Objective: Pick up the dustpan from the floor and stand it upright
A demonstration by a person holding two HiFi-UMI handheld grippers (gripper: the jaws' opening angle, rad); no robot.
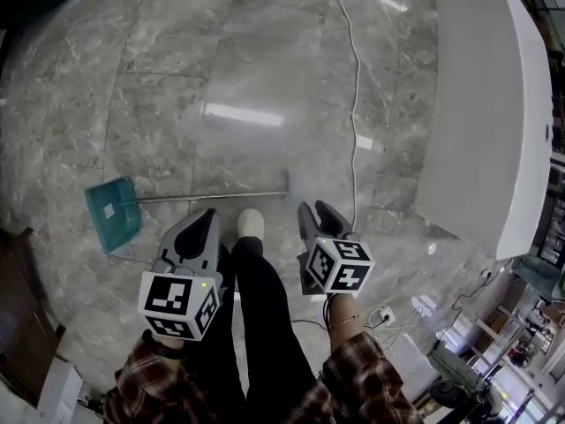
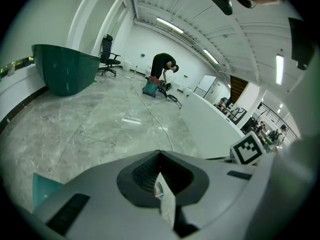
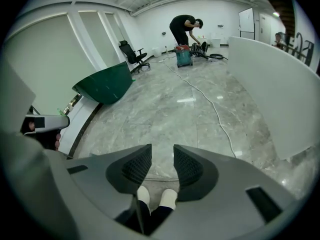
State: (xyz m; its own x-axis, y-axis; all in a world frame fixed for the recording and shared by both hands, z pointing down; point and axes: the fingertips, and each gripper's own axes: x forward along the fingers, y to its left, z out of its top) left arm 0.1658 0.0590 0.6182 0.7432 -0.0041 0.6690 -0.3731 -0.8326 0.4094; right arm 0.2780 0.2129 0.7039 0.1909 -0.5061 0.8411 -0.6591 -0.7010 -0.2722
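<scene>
The teal dustpan (image 1: 112,215) lies flat on the marble floor at the left, and its long metal handle (image 1: 216,197) runs right, just ahead of my white shoes (image 1: 250,223). My left gripper (image 1: 205,223) hangs above the handle near the pan, shut and empty, its tips meeting in the left gripper view (image 2: 160,156). A teal corner of the dustpan (image 2: 45,189) shows there at the lower left. My right gripper (image 1: 318,215) stands open above the handle's far end, touching nothing. The right gripper view (image 3: 162,166) shows the thin handle (image 3: 160,180) on the floor in the gap.
A white counter (image 1: 485,113) stands at the right, with a white cable (image 1: 356,104) on the floor beside it and a power strip (image 1: 381,314) near my right foot. Dark furniture (image 1: 18,307) is at the left. Far off, a person (image 3: 185,26) bends over.
</scene>
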